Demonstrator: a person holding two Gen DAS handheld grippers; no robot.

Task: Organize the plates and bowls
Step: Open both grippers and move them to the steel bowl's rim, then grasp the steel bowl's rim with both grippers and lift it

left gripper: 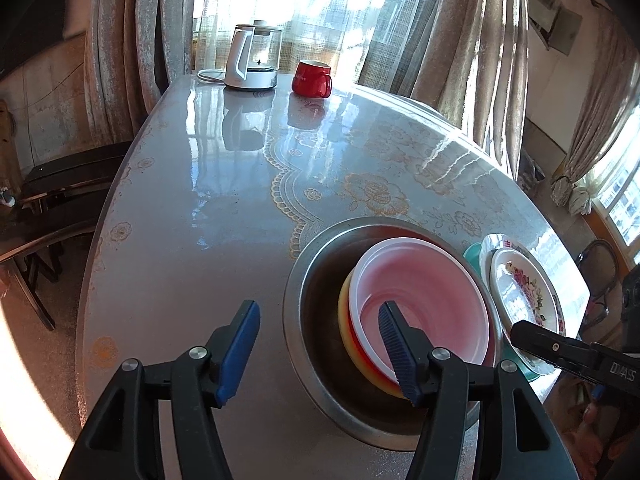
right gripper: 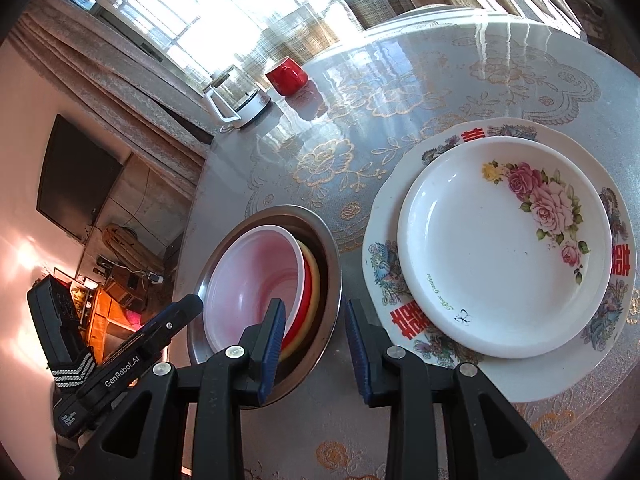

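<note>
The left claw point(left gripper: 320, 350) stands wide apart and holds nothing; its left pad hangs over bare counter point(left gripper: 192, 208) and its right pad point(left gripper: 394, 354) sits in front of the pink-lined white bowl point(left gripper: 424, 292), though contact cannot be told from this angle. That bowl is the top of a nest: under it a red bowl point(left gripper: 360, 344) and a yellow bowl point(left gripper: 345, 304) show as rims, all tilted inside a steel basin point(left gripper: 316, 320) at the near right of the counter. The right claw point(right gripper: 315, 346) is also open, at a middling gap, gripping nothing; its left pad point(right gripper: 273, 344) overlaps the near rim of the steel basin point(right gripper: 332, 280) and its right pad hovers over the strip of counter point(right gripper: 348, 184) between basin and plates. The right wrist view shows the stacked plates plainly: a small rose plate point(right gripper: 492, 256) lying centred on a larger white plate with red characters and birds point(right gripper: 384, 268), just right of the basin. The left wrist view shows these only edge-on at far right, but reveals a teal plate point(left gripper: 474, 254) beneath them, unseen in the other view. Each view catches the other claw's black body at its edge. At the far end of the counter, well apart, stand a glass kettle point(left gripper: 254, 58) and a red mug point(left gripper: 311, 78), backed by curtains point(left gripper: 460, 40) and a bright window.
</note>
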